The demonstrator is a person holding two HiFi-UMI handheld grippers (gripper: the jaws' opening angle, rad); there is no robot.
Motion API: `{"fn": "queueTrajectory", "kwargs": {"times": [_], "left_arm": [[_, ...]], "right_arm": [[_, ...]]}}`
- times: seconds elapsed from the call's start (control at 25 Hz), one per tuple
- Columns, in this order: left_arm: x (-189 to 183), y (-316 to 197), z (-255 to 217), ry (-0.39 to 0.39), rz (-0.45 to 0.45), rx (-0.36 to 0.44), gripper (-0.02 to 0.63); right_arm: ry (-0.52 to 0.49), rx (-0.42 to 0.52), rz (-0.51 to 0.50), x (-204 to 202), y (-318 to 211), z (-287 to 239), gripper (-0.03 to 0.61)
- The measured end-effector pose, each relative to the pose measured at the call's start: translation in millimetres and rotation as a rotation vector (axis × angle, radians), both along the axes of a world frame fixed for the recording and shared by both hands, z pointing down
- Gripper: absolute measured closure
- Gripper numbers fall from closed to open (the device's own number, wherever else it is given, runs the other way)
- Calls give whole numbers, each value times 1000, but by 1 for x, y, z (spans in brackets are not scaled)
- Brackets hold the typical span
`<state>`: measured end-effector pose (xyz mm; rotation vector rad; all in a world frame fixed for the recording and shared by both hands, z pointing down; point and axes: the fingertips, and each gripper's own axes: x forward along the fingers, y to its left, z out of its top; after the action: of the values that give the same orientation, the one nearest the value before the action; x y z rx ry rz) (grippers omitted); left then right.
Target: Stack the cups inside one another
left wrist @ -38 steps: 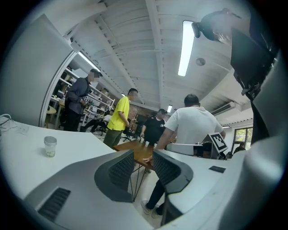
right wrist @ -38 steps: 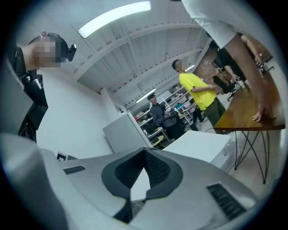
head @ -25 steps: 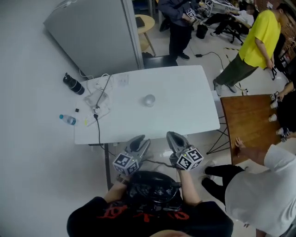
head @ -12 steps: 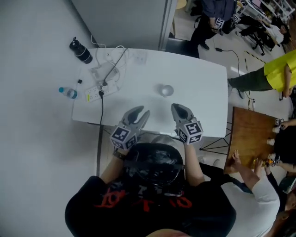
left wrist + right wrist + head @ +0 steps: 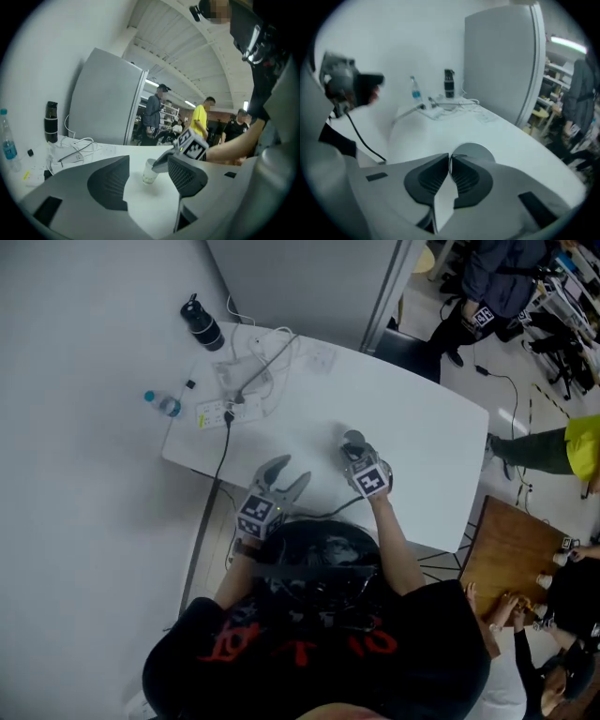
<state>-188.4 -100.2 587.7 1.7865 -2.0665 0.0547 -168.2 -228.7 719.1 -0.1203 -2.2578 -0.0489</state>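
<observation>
Status: early, no nesting seen.

- Far left of the head view: small water bottle [image 5: 161, 404], black flask [image 5: 202, 324] and a tangle of cables [image 5: 246, 381] at the upper-left end of the white table [image 5: 422, 446]. Not part of the task and well apart from the work.
- Left gripper [image 5: 285, 477]: low over the near table edge, lower centre of the frame. Its jaws are apart and opening. There is nothing between the pads, only bare tabletop. In its own view the cup [image 5: 149, 171] stands upright in line with the gap, but well ahead of the tips.
- Cup: clear plastic, mid-table, the only one I can find here. Whether it is a single cup or several already nested, I cannot tell. The base looks slightly tinted.
- Right gripper [image 5: 450, 158]: tilted down onto the cup, tips at its rim on the near side. Its jaws are almost together with only a thin slit between them, and are just starting to open. The rim sits right at the tips. No firm pinch on the wall is evident.
- Right edge: brown table [image 5: 506, 549] with small pale items, too small to identify.

Judgement: grasp pending. A second cup has yet to be located, and all stacking remains.
</observation>
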Motion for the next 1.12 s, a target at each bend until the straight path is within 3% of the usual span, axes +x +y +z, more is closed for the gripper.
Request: {"fn": "queueTrajectory", "kwargs": {"times": [0.12,0.16,0.2,0.28,0.44,0.52,0.6,0.72,0.8,0.92,1.12], "left_arm": [[11,-8,19,-132,76,-134,293],[13,-10,21,-156,87,-151,285],[14,-11,20,-163,85,-152,285],[13,-13,12,-145,62,-124,285],[9,-18,2,-104,34,-82,285],[10,-21,3,-72,19,-63,285],[13,-24,5,-56,15,-56,285],[18,-24,6,-36,4,-44,285],[17,-23,7,-15,-13,-37,285],[12,-20,12,2,-27,-44,285],[10,-15,35,22,-38,-84,285]], "right_arm": [[-238,-483,-94,-5,54,-59,549],[-293,-587,-116,-3,65,-81,549],[-324,-633,-134,1,72,-96,549],[-316,-573,-160,8,73,-102,549],[-142,-171,-182,19,48,-56,549],[-73,-54,-204,23,40,-31,549],[-94,-85,-206,21,39,-33,549],[-230,-265,-171,17,40,-77,549],[-290,-321,-133,18,28,-100,549],[-238,-201,-94,18,3,-81,549],[11,32,-171,16,9,26,549]]}}
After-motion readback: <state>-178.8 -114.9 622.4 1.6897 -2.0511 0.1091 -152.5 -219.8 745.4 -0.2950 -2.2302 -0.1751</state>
